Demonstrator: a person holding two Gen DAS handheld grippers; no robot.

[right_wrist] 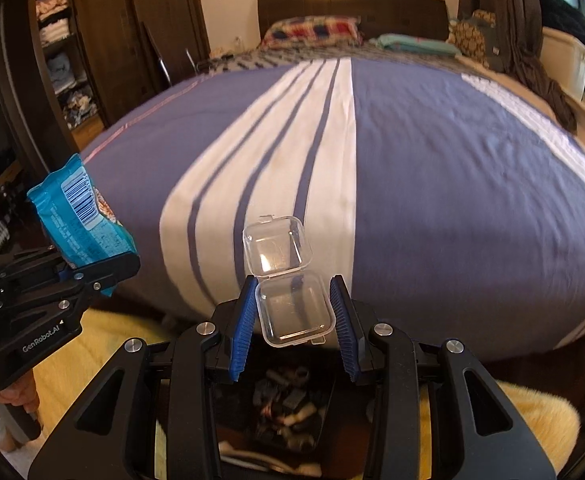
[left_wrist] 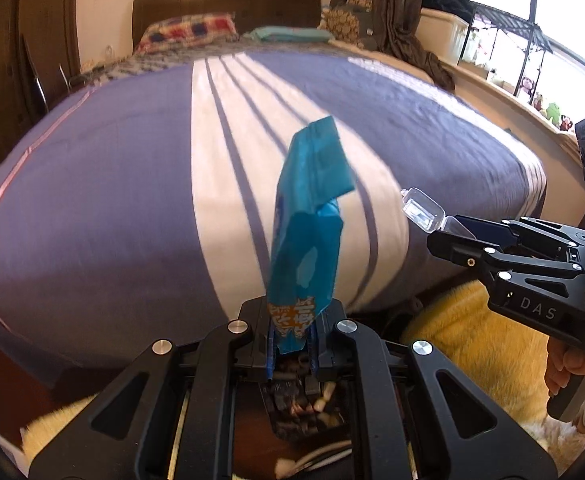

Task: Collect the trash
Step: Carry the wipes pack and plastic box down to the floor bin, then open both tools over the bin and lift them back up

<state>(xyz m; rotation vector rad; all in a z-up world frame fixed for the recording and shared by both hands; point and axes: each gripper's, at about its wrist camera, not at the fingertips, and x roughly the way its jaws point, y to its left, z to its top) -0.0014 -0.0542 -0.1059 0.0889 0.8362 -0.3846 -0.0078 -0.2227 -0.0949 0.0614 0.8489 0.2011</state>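
A bedroom: a wide bed [right_wrist: 432, 184] under a purple cover with white stripes fills both views, with pillows and a dark headboard at the far end, a wardrobe off to one side and a bright window on the other. A yellow fluffy rug [left_wrist: 472, 336] lies on the floor at the foot of the bed.

The left gripper [left_wrist: 290, 344] is closed narrow on the bottom edge of a blue snack wrapper [left_wrist: 306, 220], which stands up from the jaws, limp and folded over near its top. The right gripper [right_wrist: 292, 320] is clamped on the lower half of a small clear plastic box [right_wrist: 286, 276], its hinged lid open and tipped back above the blue pads. Both pieces are lifted clear of the bed and held over the floor at its foot.

Below each pair of jaws sits a dark bin [right_wrist: 280, 404] on the floor, with what looks like mixed scraps inside, though the contents are blurred and partly hidden by the gripper frames.

As far as these views show, the picking up is done for these two items, and no other litter shows on the stretch of bed cover in sight. What is left, by my reading, is to bring each piece over the bin opening and let it drop, the light wrapper perhaps needing care so that it does not drift aside.
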